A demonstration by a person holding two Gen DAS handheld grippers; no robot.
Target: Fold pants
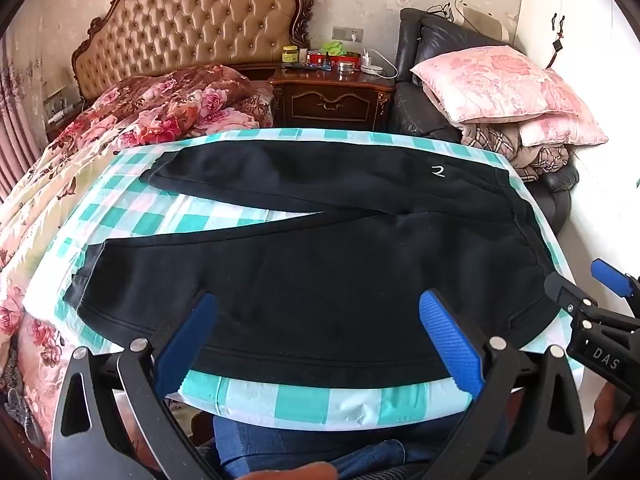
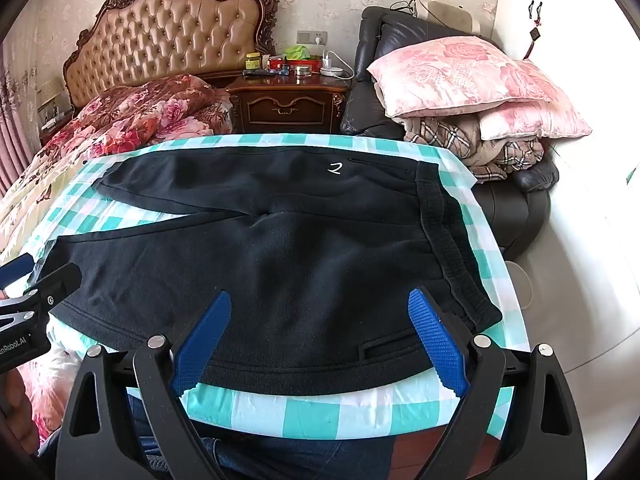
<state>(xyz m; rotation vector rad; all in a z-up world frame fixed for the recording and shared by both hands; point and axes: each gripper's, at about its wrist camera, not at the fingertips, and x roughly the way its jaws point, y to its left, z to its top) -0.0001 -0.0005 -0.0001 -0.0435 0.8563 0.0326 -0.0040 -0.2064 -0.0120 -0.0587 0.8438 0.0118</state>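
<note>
I see the black pants lying flat across the middle of both wrist views, spread on a teal-and-white checked cloth. The two legs run toward the left of the frame and split apart in a narrow V, and the waistband sits at the right. A small white mark shows on the upper leg, upper centre in the right wrist view.

My left gripper hovers at the bottom of its frame with its blue pads spread wide and nothing between them; the pants' near edge lies just beyond. My right gripper hangs the same way, released and empty, above the near hem by the waistband.

Behind, a floral quilt fills the upper left, a wooden nightstand sits top centre, and pink pillows lie upper right.
</note>
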